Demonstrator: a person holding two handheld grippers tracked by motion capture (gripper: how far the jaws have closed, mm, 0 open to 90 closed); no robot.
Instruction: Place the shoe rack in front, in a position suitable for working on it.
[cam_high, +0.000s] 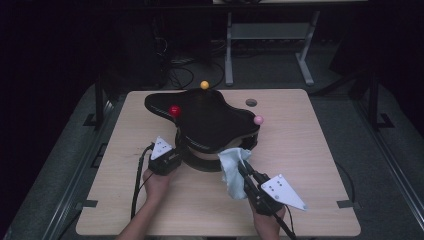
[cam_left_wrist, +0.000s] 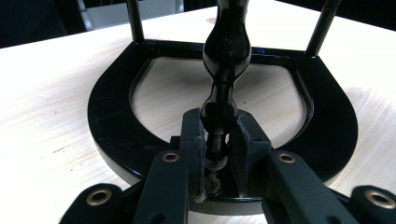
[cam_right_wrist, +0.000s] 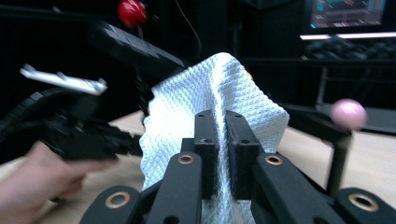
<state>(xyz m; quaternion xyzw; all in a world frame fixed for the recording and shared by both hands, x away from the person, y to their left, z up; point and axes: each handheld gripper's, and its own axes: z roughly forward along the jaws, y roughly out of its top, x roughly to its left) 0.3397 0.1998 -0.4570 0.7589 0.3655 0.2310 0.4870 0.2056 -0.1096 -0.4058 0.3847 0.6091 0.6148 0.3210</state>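
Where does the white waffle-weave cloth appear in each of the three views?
High view: white waffle-weave cloth hangs lower centre, clamped in the right gripper, before the black stand.
Left gripper view: not in it.
Right gripper view: cloth at centre, between the jaws.
Shared landmark: the pink ball on the stand.

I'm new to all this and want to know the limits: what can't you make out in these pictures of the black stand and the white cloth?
- High view: the stand's base ring is mostly hidden under its black top.
- Left gripper view: the left gripper clamps a turned post, whose top is cut off by the upper edge.
- Right gripper view: the right gripper holds the white cloth, whose lower end is hidden behind the jaws; the person's hand is blurred.
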